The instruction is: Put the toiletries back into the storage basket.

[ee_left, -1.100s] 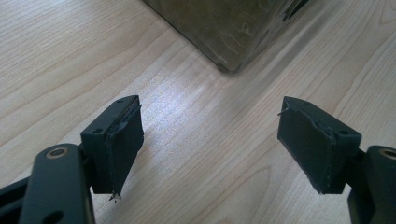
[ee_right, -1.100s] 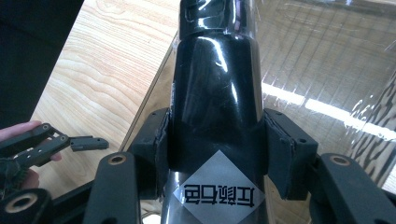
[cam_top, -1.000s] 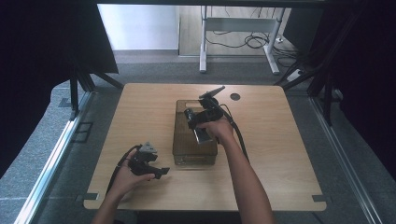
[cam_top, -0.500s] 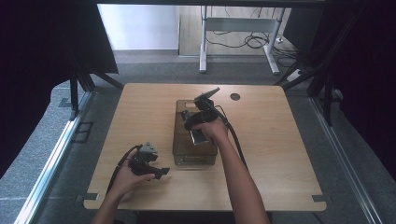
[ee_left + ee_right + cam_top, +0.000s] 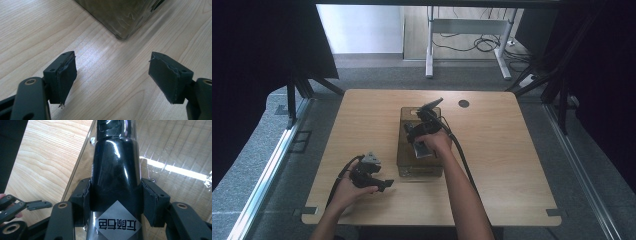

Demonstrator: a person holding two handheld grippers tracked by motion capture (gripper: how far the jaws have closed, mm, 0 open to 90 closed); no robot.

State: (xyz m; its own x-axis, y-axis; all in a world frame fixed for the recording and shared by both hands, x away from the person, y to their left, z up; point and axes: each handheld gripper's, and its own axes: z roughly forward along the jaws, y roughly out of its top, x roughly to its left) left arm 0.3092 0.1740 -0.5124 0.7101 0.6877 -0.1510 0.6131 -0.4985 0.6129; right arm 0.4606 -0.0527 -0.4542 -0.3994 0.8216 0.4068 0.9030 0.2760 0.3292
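In my right gripper view the right gripper (image 5: 115,200) is clamped on a glossy black bottle (image 5: 115,180), one pad pressed to each side of its body. Low in that frame the bottle carries a grey diamond label (image 5: 117,220) with dark characters that reach me upside down; I cannot read them. Behind the bottle, filling the upper right of the frame, lies the clear plastic of a transparent box (image 5: 175,152), streaked with glare.

From the high view I see the right gripper (image 5: 424,131) held over that box (image 5: 404,160), which sits at the centre of the light wooden table (image 5: 512,160). My left gripper (image 5: 384,185) rests low on the table at the lower left, just beside the box's near corner; its jaws stand wide apart with nothing between them. A round dark hole (image 5: 463,103) marks the tabletop above centre. Grey carpet surrounds the table, dark curtains hang at both sides, and a white desk frame (image 5: 467,45) with loose cables stands at the top.
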